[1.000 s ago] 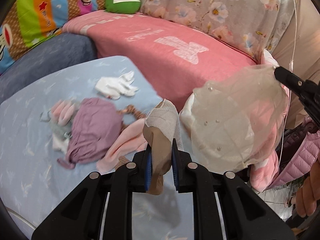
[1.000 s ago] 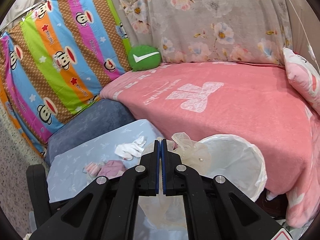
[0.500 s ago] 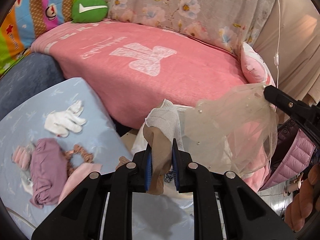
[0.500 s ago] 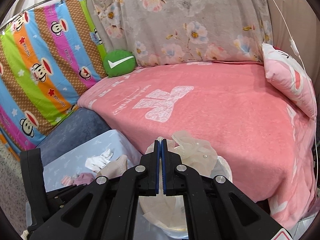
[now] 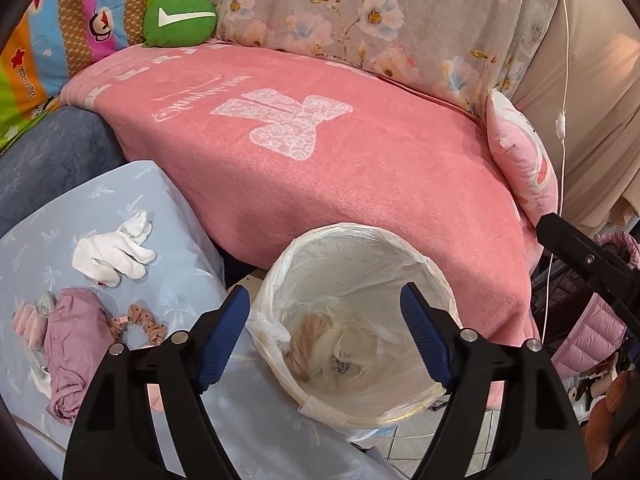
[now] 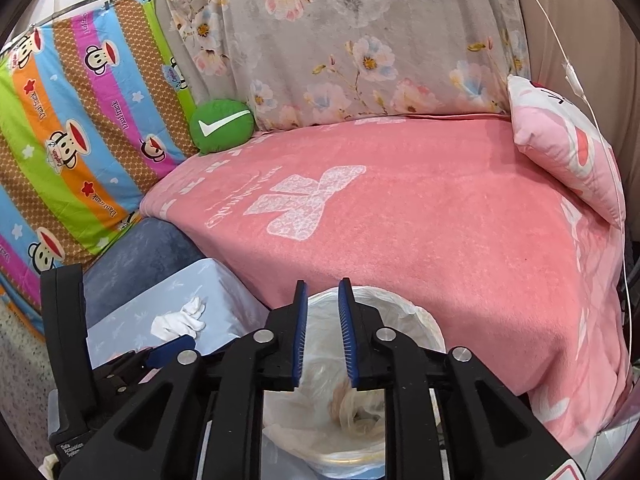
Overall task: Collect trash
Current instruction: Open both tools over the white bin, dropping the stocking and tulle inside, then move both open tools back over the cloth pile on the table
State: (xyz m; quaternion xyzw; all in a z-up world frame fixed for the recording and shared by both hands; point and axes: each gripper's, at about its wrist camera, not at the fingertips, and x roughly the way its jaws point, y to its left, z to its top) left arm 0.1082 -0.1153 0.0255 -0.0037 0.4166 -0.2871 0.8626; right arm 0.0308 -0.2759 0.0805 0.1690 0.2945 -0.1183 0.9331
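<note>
Hovering over the trash bin (image 5: 352,320): left hand-held gripper (image 5: 324,332) has its jaws spread wide, nothing between the blue pads (image 5: 224,336). Right hand-held gripper (image 6: 323,334) sits above the same bin (image 6: 400,312), jaws a narrow gap apart, holding nothing.

Bin: one, round, lined with a translucent white plastic bag (image 5: 400,252) folded over the rim. It stands on the floor between the table's right edge and the front edge of the pink bed blanket (image 5: 360,160). Inside at the bottom: a beige-pink crumpled wad (image 5: 308,340) plus a clump of clear plastic film (image 5: 360,344); can't tell how many separate pieces.

Table (image 5: 120,184), light blue cover, items grouped toward its left side:
- 1 white glove (image 5: 116,252), flat, fingers pointing toward the right edge
- 1 mauve bundled cloth (image 5: 68,340) near the left edge
- 1 tan polka-dot scrunchie (image 5: 140,320), just beside the mauve cloth
- pale pink folded pieces (image 5: 26,320) at the far left edge, count unclear

Bed: 1 green round cushion (image 5: 180,20) at the back left corner, 1 pink pillow (image 5: 520,160) at the right edge.
</note>
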